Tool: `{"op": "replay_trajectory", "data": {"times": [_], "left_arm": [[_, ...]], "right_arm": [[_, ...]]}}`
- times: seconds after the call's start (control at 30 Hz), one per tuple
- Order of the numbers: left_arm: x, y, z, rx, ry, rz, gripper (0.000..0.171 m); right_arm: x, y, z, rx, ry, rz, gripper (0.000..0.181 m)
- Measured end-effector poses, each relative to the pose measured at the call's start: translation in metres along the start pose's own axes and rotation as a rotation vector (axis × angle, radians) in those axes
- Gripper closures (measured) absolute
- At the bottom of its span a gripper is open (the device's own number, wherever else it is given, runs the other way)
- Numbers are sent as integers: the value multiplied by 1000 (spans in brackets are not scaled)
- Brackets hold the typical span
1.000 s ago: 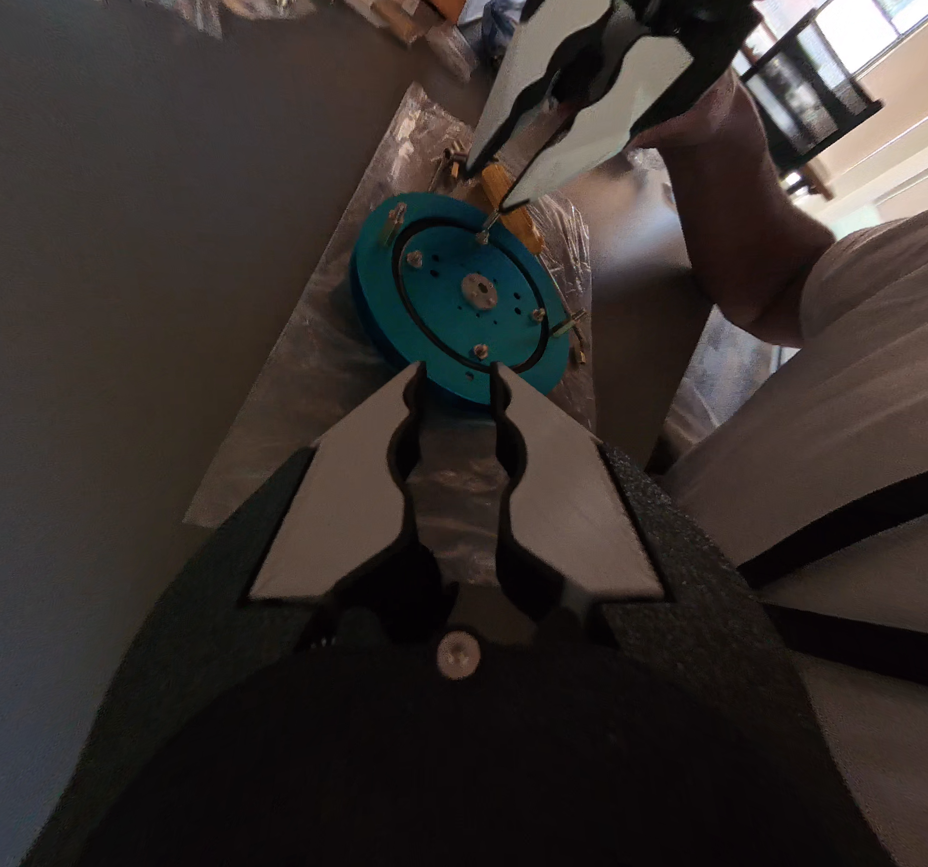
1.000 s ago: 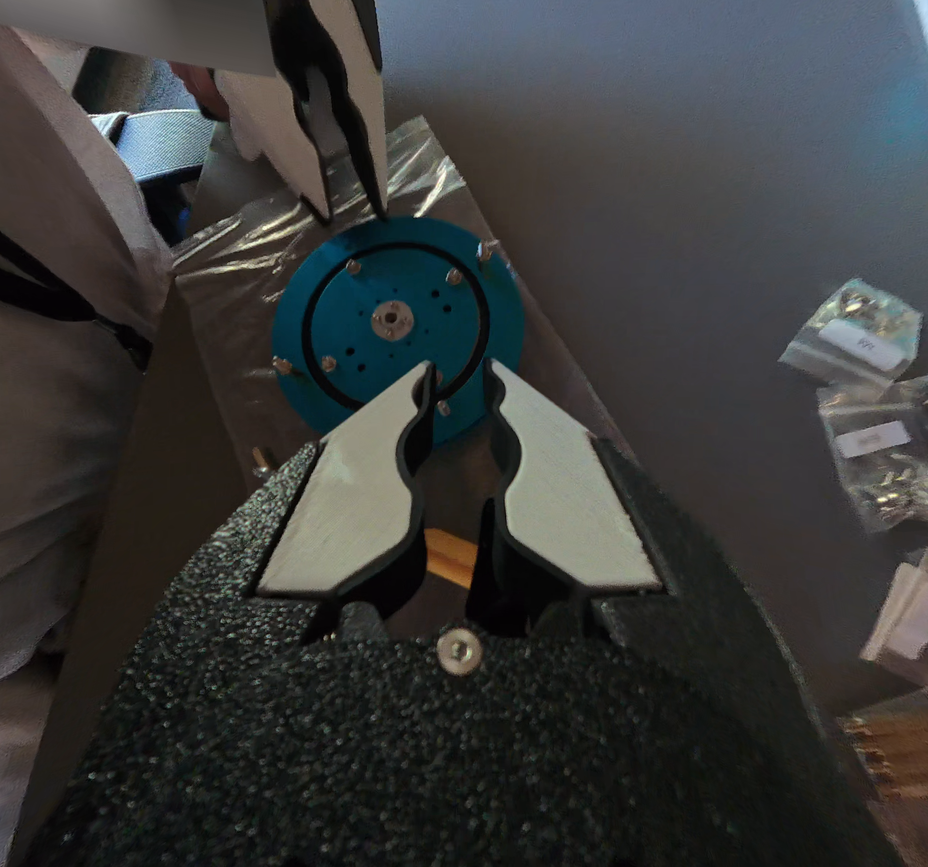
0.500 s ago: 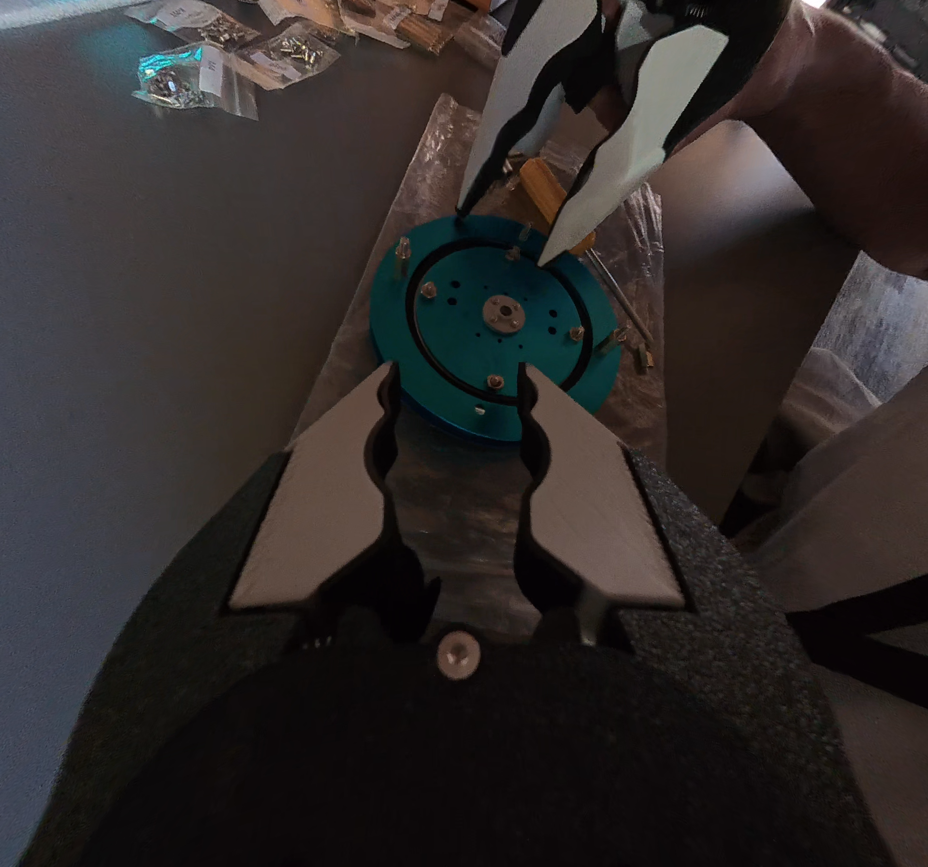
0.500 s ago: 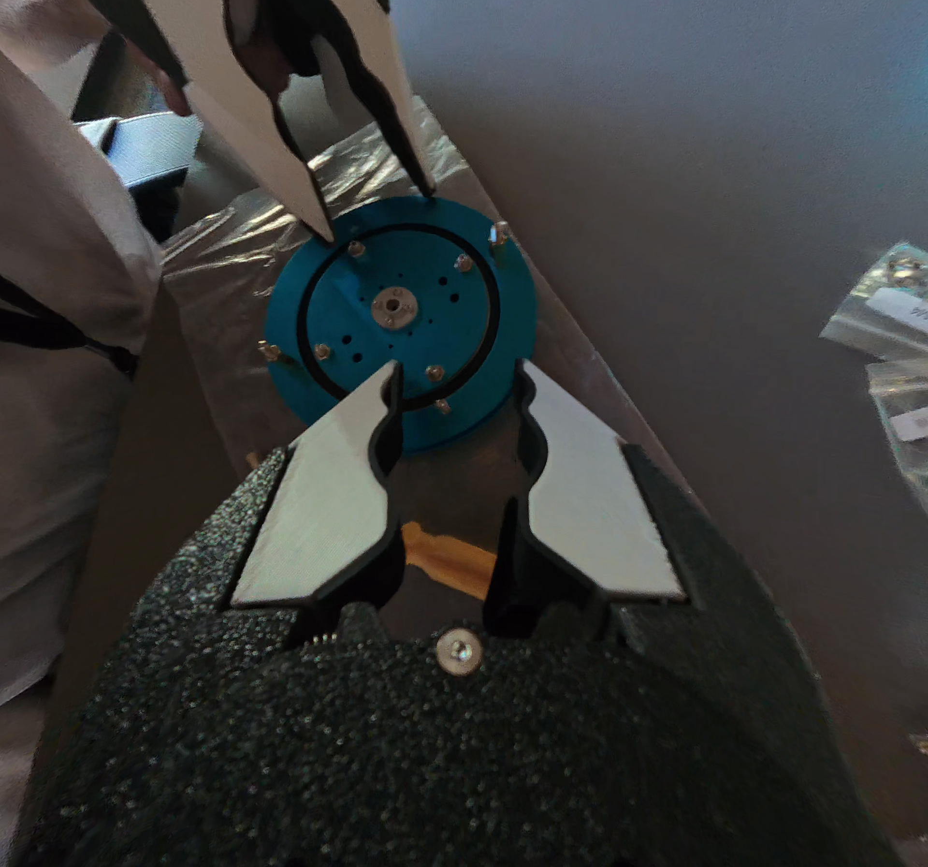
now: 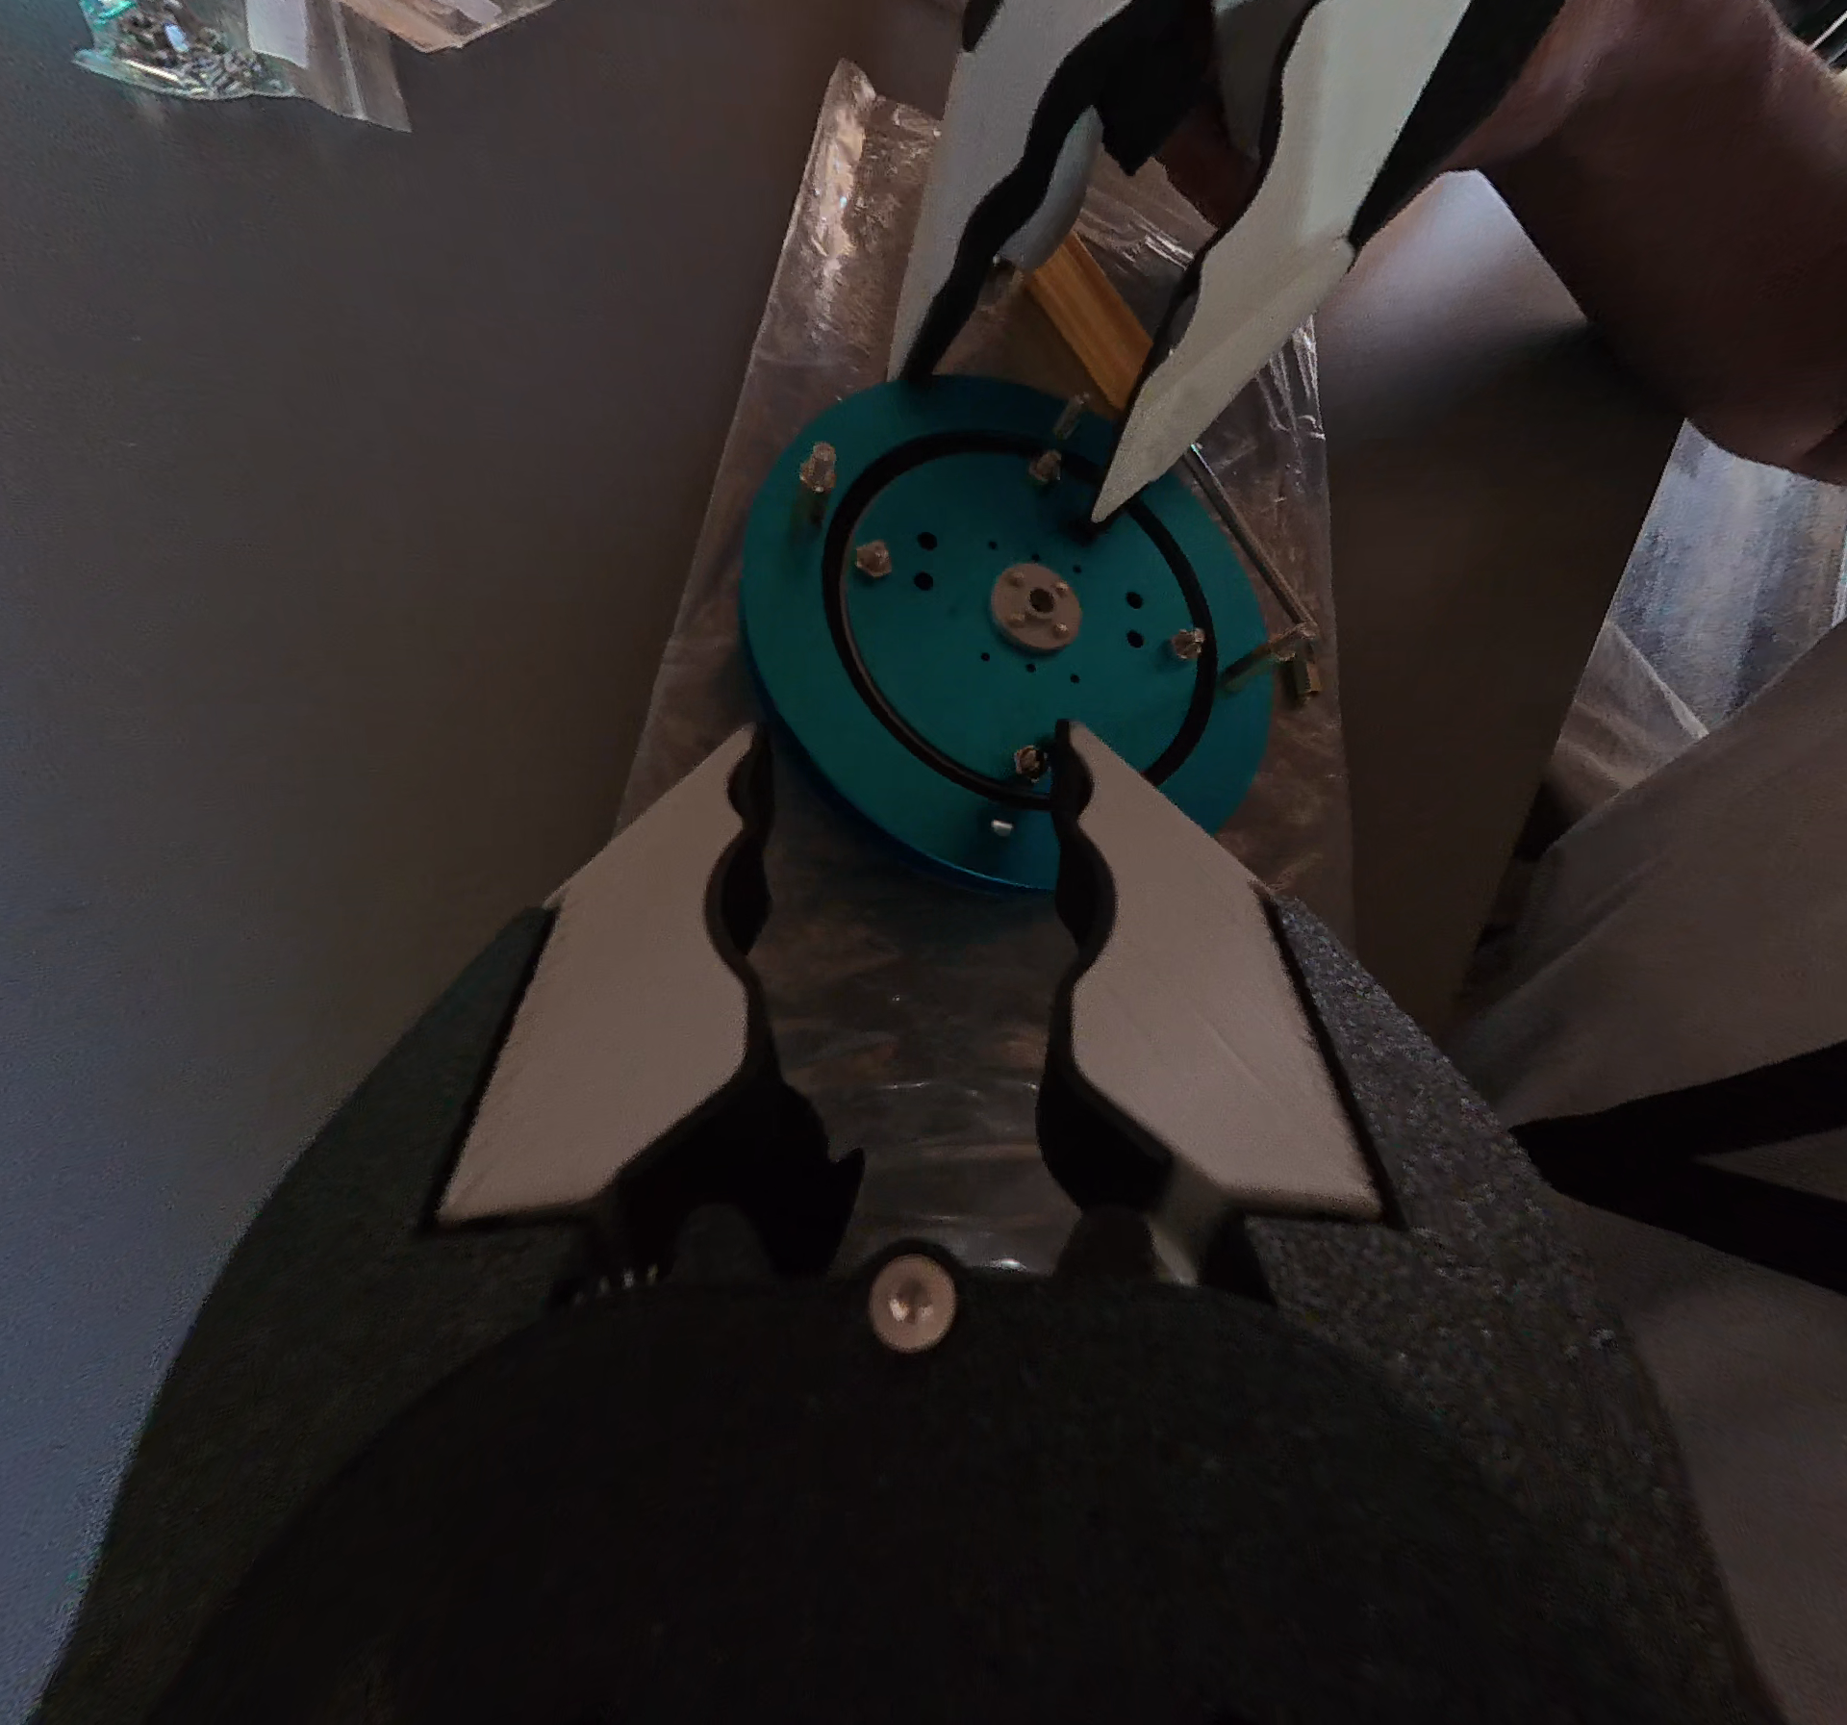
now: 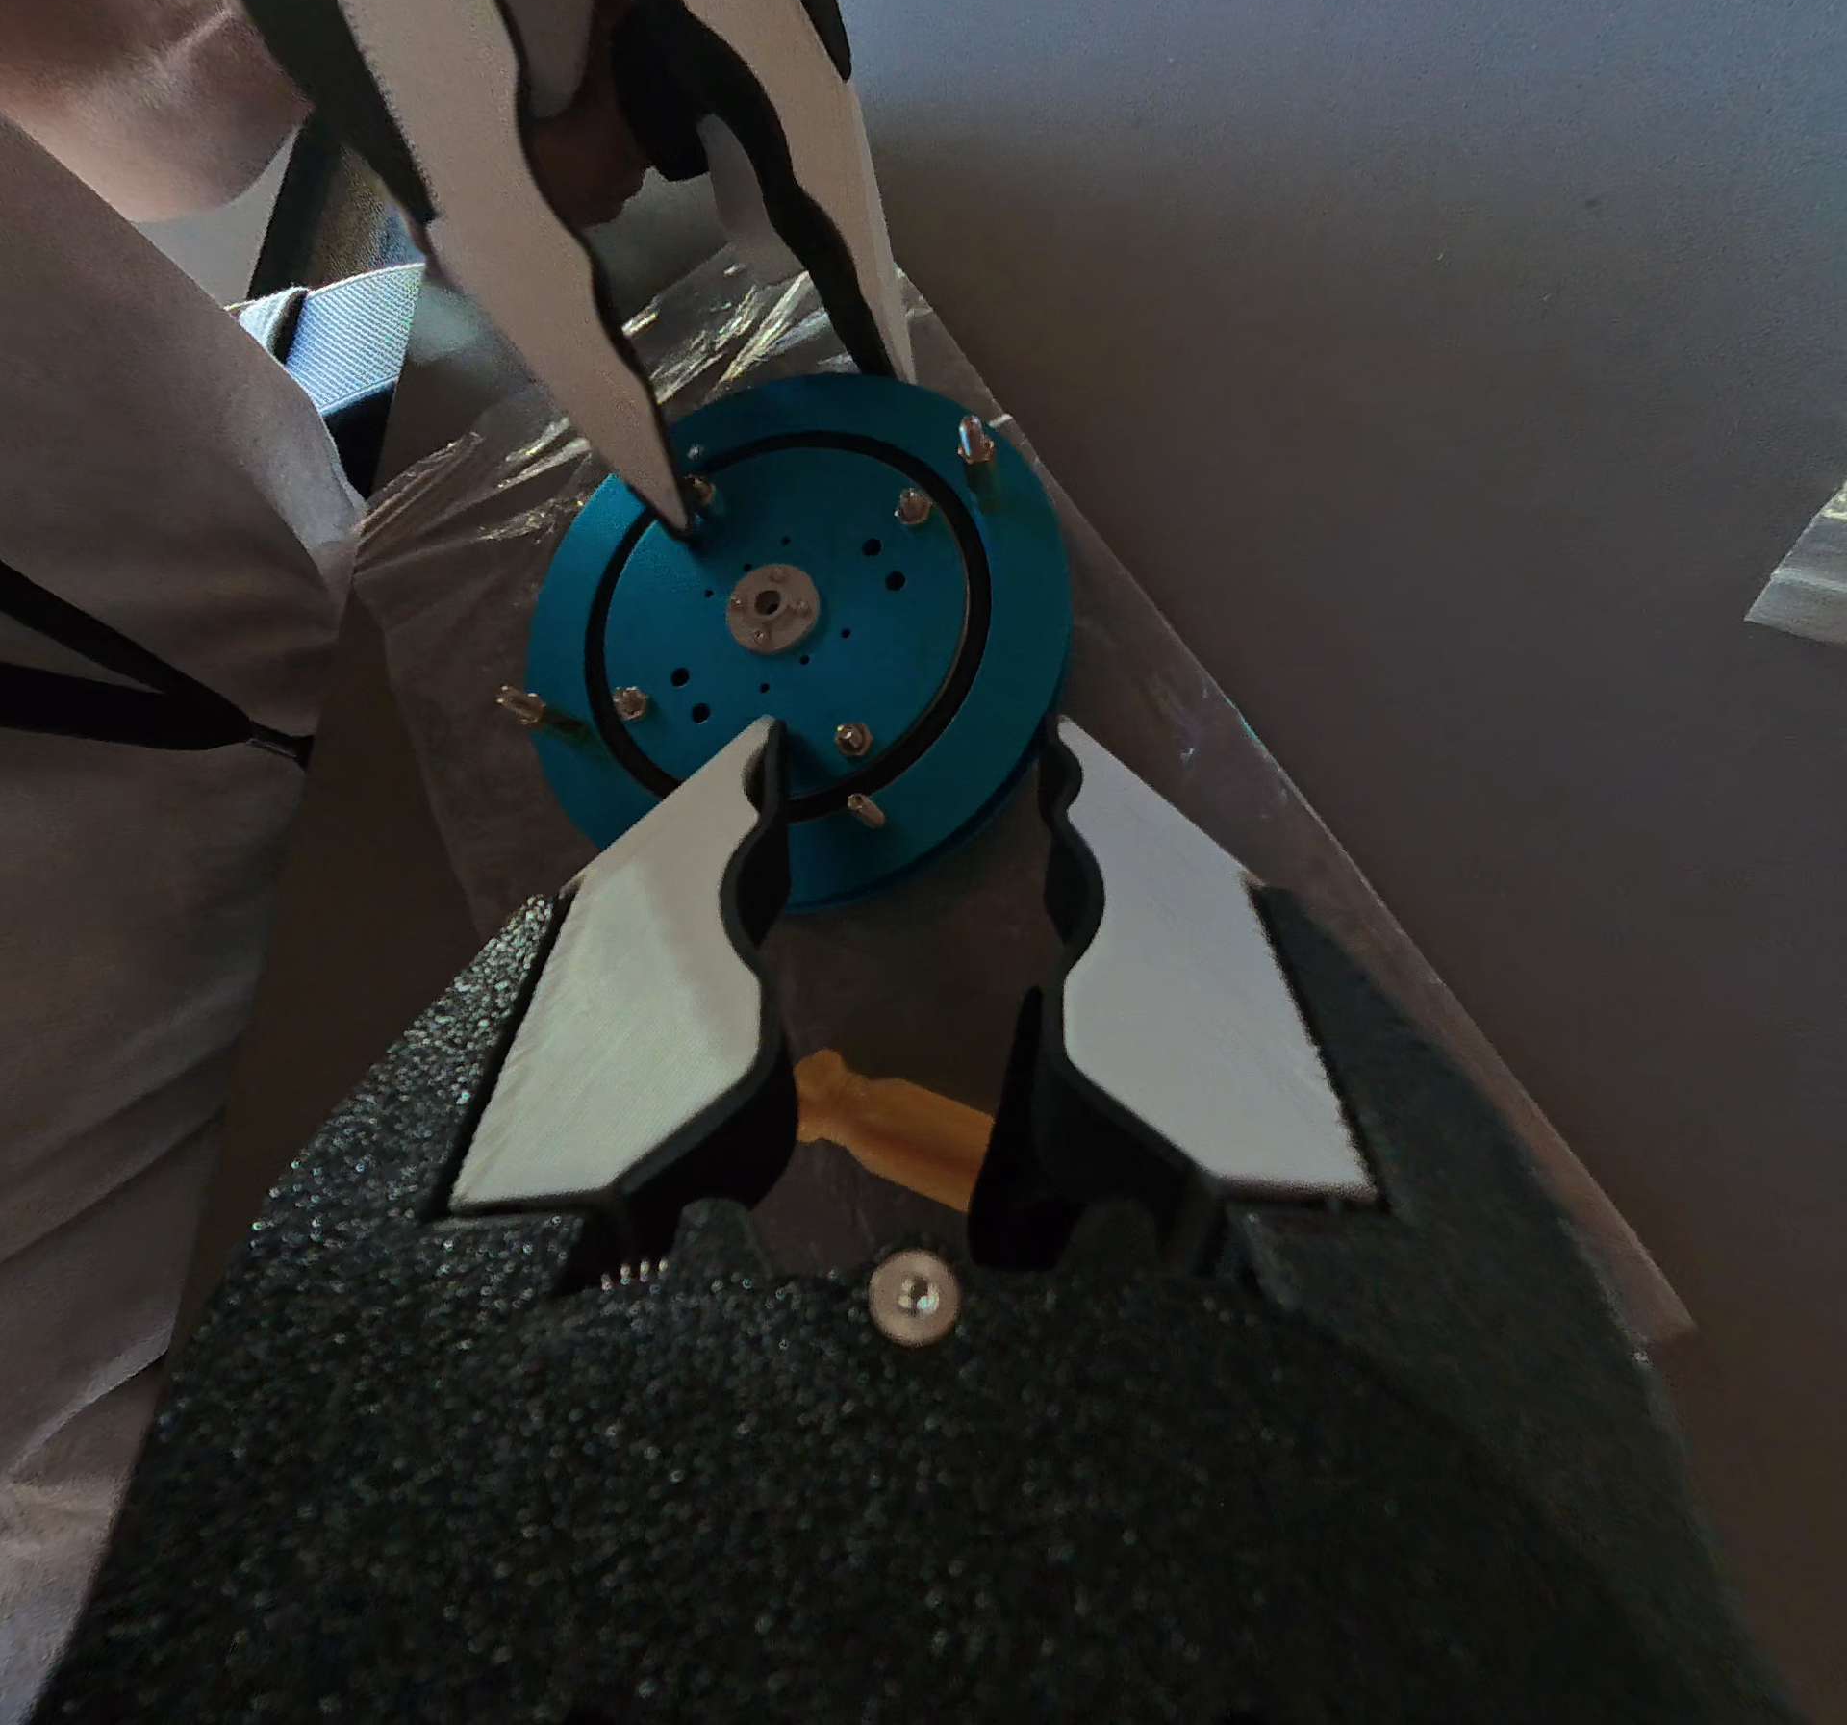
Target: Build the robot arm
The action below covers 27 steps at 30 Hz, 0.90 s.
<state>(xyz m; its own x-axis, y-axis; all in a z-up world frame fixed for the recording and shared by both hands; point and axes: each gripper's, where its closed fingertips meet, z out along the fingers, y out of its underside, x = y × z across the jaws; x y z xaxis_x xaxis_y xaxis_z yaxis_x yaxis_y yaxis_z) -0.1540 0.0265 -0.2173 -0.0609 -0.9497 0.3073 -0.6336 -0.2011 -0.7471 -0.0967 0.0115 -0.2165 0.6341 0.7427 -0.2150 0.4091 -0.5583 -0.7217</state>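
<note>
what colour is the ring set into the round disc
Black, on the teal-blue disc; the ring shows best in the right wrist view.

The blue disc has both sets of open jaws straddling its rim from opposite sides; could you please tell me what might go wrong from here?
1. The blue disc rests on a clear plastic sheet, so a squeeze might slide it.
2. The left gripper has one tip beside a small standoff near the black ring; closing could bend or snag them.
3. The right gripper faces it, so the tips could collide.
</note>
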Motion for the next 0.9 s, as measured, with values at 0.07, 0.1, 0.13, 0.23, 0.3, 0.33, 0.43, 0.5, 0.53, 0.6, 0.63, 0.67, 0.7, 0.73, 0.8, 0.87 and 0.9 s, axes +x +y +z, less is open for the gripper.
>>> {"op": "replay_trajectory", "data": {"times": [0.07,0.1,0.13,0.23,0.3,0.33,0.43,0.5,0.53,0.6,0.63,0.67,0.7,0.73,0.8,0.87,0.9], "left_arm": [[0,0,0,7,9,-10,118],[0,0,-1,8,7,-6,118],[0,0,0,9,3,-4,119],[1,0,0,11,3,-3,119],[1,0,0,12,1,0,121],[1,0,0,11,-1,-1,121],[1,0,0,13,-1,-6,123],[1,0,0,13,-1,-6,123],[1,0,0,14,0,-6,123],[1,0,1,17,2,-12,123],[2,0,1,21,2,-13,123],[2,-1,0,23,1,-9,123],[1,-1,0,23,-6,-2,123],[0,0,-2,22,-20,5,118],[-3,1,-8,34,-32,8,113],[-1,2,-17,61,-8,0,114],[0,2,-22,75,0,6,117]], "right_arm": [[-1,0,1,2,-10,3,131],[-2,0,1,2,-14,4,131],[-2,0,1,4,-17,7,131],[-2,0,2,9,-20,11,131],[-2,0,2,7,-20,10,131],[-2,0,2,5,-20,8,130],[-3,0,2,4,-21,7,130],[-3,0,2,4,-22,8,130],[-3,1,2,2,-22,6,130],[-3,1,1,-3,-22,4,130],[-4,1,1,-4,-23,5,130],[-4,1,0,-5,-27,5,130],[-4,3,-2,-17,-30,-8,130],[-2,3,-8,-26,-17,-31,129],[-4,-5,-27,18,-22,-59,136],[-4,-13,-45,69,-34,-45,141],[-1,-10,-52,53,-26,-39,146]]}}
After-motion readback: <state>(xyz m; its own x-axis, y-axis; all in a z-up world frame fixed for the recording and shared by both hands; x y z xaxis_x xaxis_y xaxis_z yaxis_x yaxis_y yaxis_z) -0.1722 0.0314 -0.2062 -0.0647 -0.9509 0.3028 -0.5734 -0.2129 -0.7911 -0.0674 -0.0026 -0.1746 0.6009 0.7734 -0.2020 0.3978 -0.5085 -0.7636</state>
